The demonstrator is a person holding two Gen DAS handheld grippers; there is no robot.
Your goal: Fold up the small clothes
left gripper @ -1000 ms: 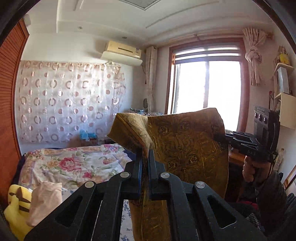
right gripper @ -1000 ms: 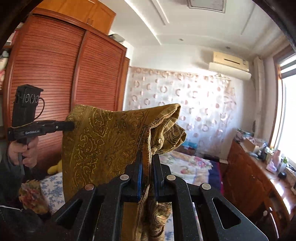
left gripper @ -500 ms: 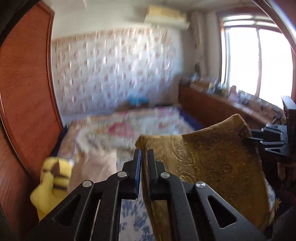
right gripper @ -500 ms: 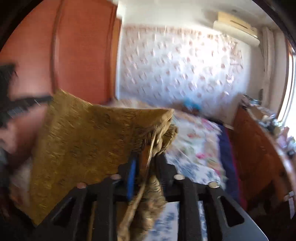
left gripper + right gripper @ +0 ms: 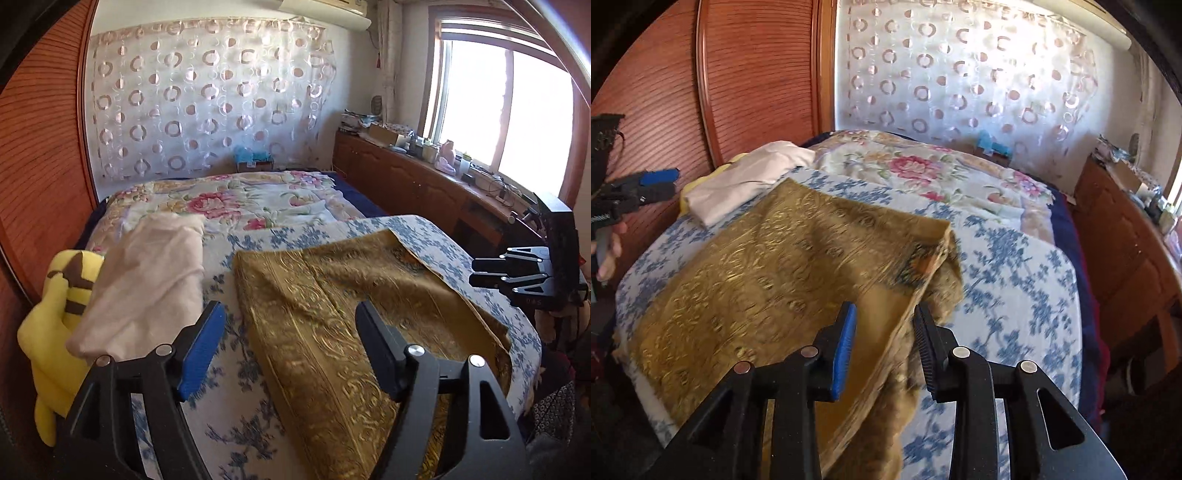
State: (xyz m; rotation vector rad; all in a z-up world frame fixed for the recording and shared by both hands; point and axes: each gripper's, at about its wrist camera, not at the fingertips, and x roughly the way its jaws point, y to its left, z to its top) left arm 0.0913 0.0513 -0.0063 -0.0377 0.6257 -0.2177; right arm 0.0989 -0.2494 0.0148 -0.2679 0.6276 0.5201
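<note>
A gold patterned cloth (image 5: pixel 354 306) lies spread on the blue-flowered sheet of the bed (image 5: pixel 251 435). My left gripper (image 5: pixel 290 314) is open just above the cloth's near left part, empty. My right gripper (image 5: pixel 884 314) is open above the cloth's (image 5: pixel 775 266) right edge, where the fabric is bunched and hangs over the bed's near side. The right gripper also shows at the right of the left wrist view (image 5: pixel 517 273), and the left gripper at the left of the right wrist view (image 5: pixel 646 188).
A folded pale pink garment (image 5: pixel 147 280) lies on the bed's left side over a yellow plush toy (image 5: pixel 55 332). A floral quilt (image 5: pixel 236 199) covers the far bed. A wooden wardrobe (image 5: pixel 750 74) stands left, a cluttered wooden counter (image 5: pixel 424 173) right under the window.
Both grippers came down from holding the cloth up in the air, laid it flat on the bed, and opened, letting it go.
</note>
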